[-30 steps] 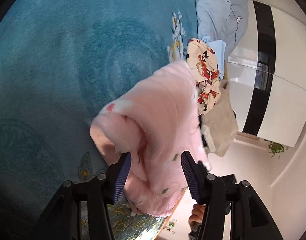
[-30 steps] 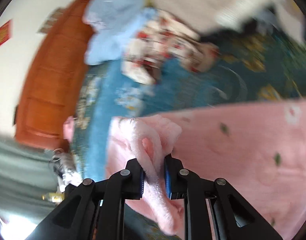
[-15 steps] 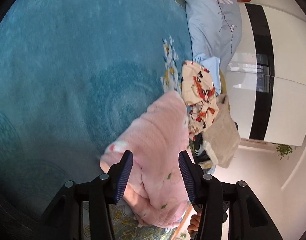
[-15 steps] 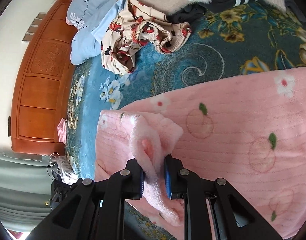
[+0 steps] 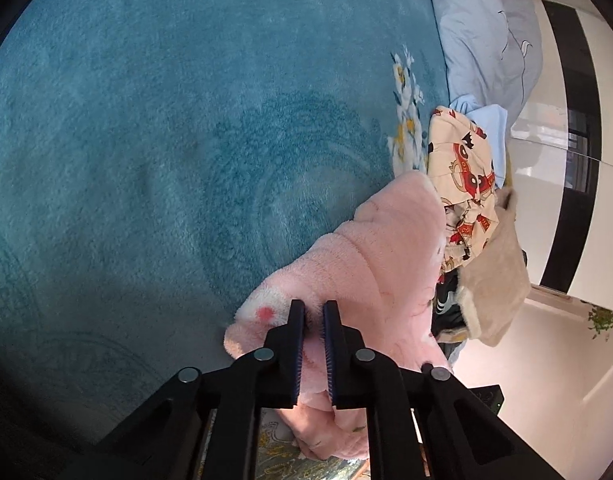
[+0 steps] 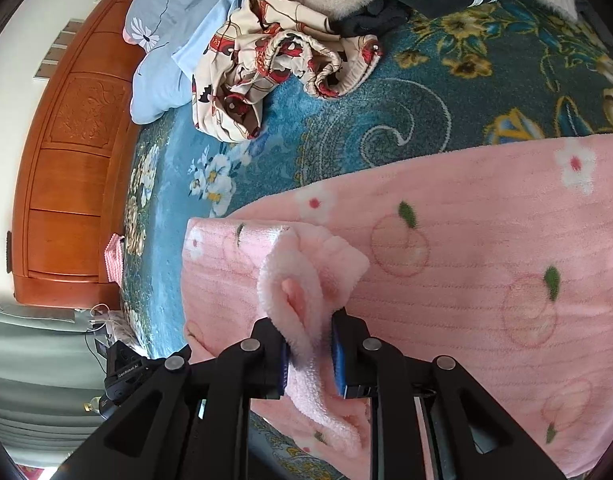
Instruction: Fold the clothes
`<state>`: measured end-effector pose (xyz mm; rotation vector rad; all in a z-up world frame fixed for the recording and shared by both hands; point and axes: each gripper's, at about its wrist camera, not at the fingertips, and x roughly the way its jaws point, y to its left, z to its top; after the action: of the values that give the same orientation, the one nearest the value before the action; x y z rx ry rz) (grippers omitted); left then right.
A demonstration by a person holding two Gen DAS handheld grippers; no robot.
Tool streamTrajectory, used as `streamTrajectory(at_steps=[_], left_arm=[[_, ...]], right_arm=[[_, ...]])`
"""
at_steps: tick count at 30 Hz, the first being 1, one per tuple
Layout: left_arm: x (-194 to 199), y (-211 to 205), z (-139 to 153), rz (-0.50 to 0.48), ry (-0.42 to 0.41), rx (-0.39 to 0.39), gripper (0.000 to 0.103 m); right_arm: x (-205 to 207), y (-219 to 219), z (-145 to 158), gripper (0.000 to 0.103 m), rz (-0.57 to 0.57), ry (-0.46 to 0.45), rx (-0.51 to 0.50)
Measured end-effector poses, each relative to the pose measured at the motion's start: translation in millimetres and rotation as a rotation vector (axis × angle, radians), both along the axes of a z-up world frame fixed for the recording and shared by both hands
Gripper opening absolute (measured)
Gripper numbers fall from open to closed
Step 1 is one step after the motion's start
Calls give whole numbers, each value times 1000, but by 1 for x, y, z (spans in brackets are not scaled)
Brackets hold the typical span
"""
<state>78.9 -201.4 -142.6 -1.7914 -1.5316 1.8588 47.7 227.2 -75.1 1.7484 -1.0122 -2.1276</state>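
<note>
Gripping a pink fleece garment (image 6: 466,264) with both tongs, left gripper (image 5: 314,312) and right gripper (image 6: 308,324) each clamped narrow on bunched edges, I judge folding barely begun; it lies on the teal blanket (image 5: 146,120), unfolded clothes pile (image 6: 274,60) far behind.
</note>
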Motion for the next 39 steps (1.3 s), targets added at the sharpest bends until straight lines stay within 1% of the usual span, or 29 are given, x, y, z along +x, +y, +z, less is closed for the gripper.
streamTrajectory(at_steps=[2,5,7,9,11,14,17,20,21,23,25,27,28,33,35,36,37,38,39], left_arm=[[1,-5,7,14,26,3,5],[8,-17,14,26,52,-39,3],[16,-29,7,52,19,-50,3],[24,-35,-3,83,-25,-5,3],[21,-31,2,51,-29,-58,3],[20,-23,12,-8,-34,-145,3],[24,-25,12,-17,-52,-154,3],[26,-30,16,-21,-67,-219,2],[27,-31,17,-15,-61,-211,2],[27,-33,19,2,-18,-169,2],[24,-35,24,19,9,-171,2],[17,-33,32,22,78,-165,1],[11,-30,37,25,112,-146,1],[-19,-2,40,-31,178,-46,3],[-19,12,30,-122,108,-100,3],[-12,18,23,-166,68,-131,3],[0,21,14,-188,30,-146,3],[11,23,5,-189,-1,-126,3],[20,21,-2,-171,-31,-79,3]], right_arm=[[0,0,-1,19,-6,-5,4],[-2,2,2,19,-13,-1,15],[-2,4,6,18,-12,9,36],[-3,8,9,18,-18,17,63],[-4,10,5,18,-27,4,51],[-7,7,1,18,-19,-7,86],[-12,9,2,18,-29,1,91],[-18,8,9,18,-22,28,112],[-19,8,10,18,-21,34,127],[-22,11,12,18,-34,38,150],[-24,15,9,18,-41,21,124],[-23,14,8,18,-30,20,125],[-22,12,8,18,-22,25,129],[-21,5,7,18,-14,24,122],[-21,6,9,18,-20,24,116],[-21,7,10,18,-21,26,116],[-21,8,12,18,-21,28,118],[-20,9,12,18,-22,29,122],[-20,11,12,18,-25,28,126]])
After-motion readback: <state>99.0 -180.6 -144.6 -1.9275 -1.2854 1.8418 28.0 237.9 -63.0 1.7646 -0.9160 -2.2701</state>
